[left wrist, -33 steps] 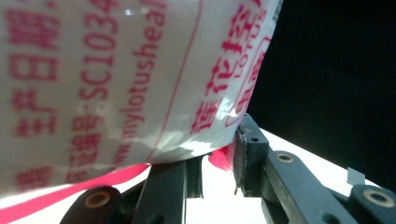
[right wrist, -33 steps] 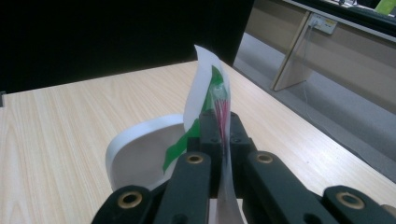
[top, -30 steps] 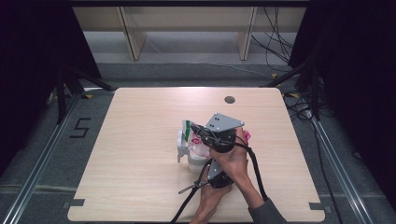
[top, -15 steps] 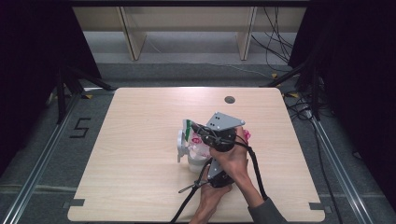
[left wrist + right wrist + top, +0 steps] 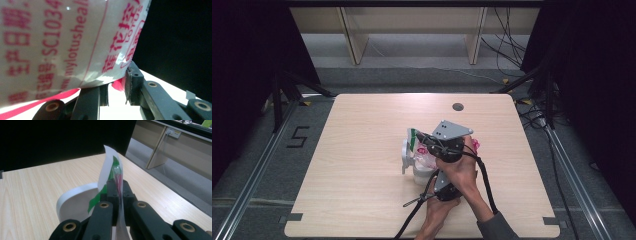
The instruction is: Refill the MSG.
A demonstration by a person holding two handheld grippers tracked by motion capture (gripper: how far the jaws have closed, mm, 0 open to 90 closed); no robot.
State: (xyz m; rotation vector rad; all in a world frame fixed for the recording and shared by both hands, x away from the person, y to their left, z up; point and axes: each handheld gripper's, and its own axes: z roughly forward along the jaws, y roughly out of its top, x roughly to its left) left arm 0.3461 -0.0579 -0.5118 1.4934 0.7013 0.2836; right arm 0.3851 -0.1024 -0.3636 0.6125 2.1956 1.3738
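The printed plastic packet sits right at my jaws: my right gripper is clamped tight on its top edge, my left gripper nips its lower corner through a narrow gap. Looks like I'm tearing it open above the white bowl just beyond my right jaws. Next I'd pull both ends apart without spilling.

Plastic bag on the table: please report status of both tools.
Right tool shut on plastic bag's edge. Left tool clamps its pink-printed film. White bowl beside bag. Nothing in the way.
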